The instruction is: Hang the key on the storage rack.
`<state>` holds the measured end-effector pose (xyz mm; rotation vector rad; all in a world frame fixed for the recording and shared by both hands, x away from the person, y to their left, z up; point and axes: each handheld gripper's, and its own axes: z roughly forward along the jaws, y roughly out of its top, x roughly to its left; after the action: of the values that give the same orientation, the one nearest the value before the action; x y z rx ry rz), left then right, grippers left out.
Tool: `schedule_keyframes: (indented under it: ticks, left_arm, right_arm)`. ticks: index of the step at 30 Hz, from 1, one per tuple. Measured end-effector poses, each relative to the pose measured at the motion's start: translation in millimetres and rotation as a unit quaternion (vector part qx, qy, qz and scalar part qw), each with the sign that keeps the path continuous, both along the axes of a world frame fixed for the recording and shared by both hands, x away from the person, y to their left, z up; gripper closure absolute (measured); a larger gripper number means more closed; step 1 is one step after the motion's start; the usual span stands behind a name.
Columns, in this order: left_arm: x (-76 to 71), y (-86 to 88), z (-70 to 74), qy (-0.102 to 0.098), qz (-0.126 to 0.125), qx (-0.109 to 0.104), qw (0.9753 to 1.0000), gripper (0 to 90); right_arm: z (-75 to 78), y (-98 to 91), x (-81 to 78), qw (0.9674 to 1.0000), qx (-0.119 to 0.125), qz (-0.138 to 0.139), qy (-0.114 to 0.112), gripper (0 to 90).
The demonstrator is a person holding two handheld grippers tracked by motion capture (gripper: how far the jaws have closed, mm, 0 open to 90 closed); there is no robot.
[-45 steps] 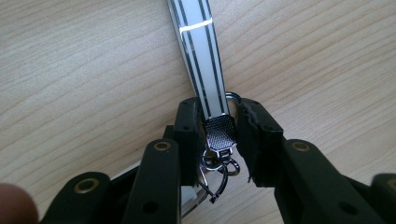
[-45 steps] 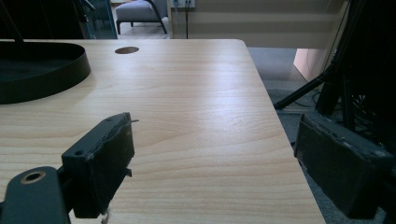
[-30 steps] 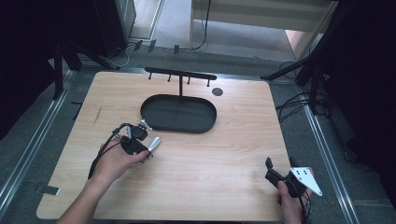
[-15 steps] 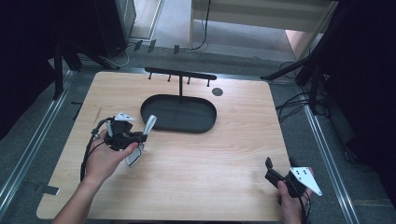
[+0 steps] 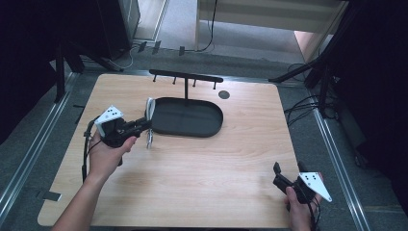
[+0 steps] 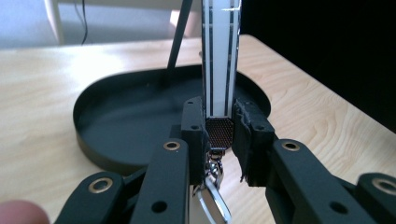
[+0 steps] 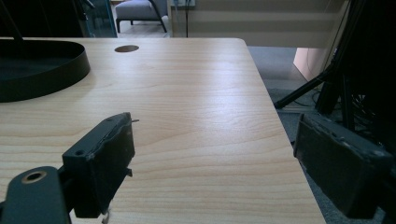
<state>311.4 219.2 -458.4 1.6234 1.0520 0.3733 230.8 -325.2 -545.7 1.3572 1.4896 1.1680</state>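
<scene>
Work in hand: the left gripper (image 5: pixel 144 124) carries a white strap with dark stripes (image 6: pixel 219 56) toward the black oval tray (image 5: pixel 211 130); I judge the strap is meant for the hook rack or for the tray.

Landmark: all places below are told from the black oval tray, which lies on the far middle part of the wooden table (image 5: pixel 192 183).

Left gripper: it is at the left end of the tray, just outside the rim. Its jaws are clenched on the strap's lower end, where a dark mesh patch (image 6: pixel 219 133) sits between the pads.

Strap: it rises upright from the jaws, over the left rim of the tray. A metal clasp (image 6: pixel 212 205) hangs free below the jaws, over the table.

Why held so: the grip is low, near the clasp. I think this lets the heavy metal part hang down and keeps the long part straight, so it is easy to guide.

Hook rack (image 5: pixel 185 77): a black bar with small pegs stands on a post at the far side of the tray. The strap is not yet on it.

Right gripper (image 7: pixel 212 154): it is well apart from the tray, near the table's near right corner. Its jaws stand wide apart and hold nothing. I judge it waits there so it does not disturb the left hand (image 5: pixel 107 156).

Round hole (image 5: pixel 223 94): in the tabletop, beyond the tray's right end.

Risk: the swinging clasp may knock the rim of the tray.
</scene>
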Motion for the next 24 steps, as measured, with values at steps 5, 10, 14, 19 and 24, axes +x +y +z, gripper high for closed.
schedule_keyframes:
  ticks: [5,10,14,19,24]
  left_arm:
    - [7.7,1.6,-4.1,-0.04,-0.009,-0.042,0.9983,75.2]
    - [20.0,2.7,-9.9,-0.079,-0.015,-0.068,0.9945,75.3]
    - [31.9,2.1,-10.0,-0.09,-0.029,-0.07,0.993,75.2]
    - [48.6,1.9,-9.2,-0.096,-0.031,-0.09,0.9908,75.2]
    - [63.8,2.7,-12.5,-0.09,-0.021,-0.087,0.9918,75.2]
  right_arm:
    - [0.0,0.0,0.2,1.0,-0.001,0.0,0.0,12.0]
    - [0.0,0.5,0.1,1.0,-0.001,0.0,0.001,11.9]
    - [0.0,0.4,0.1,1.0,0.0,0.0,0.001,12.0]
    - [0.0,0.0,0.3,1.0,-0.001,0.001,0.0,12.0]
    - [0.0,-0.3,0.2,1.0,0.0,0.001,0.0,12.0]
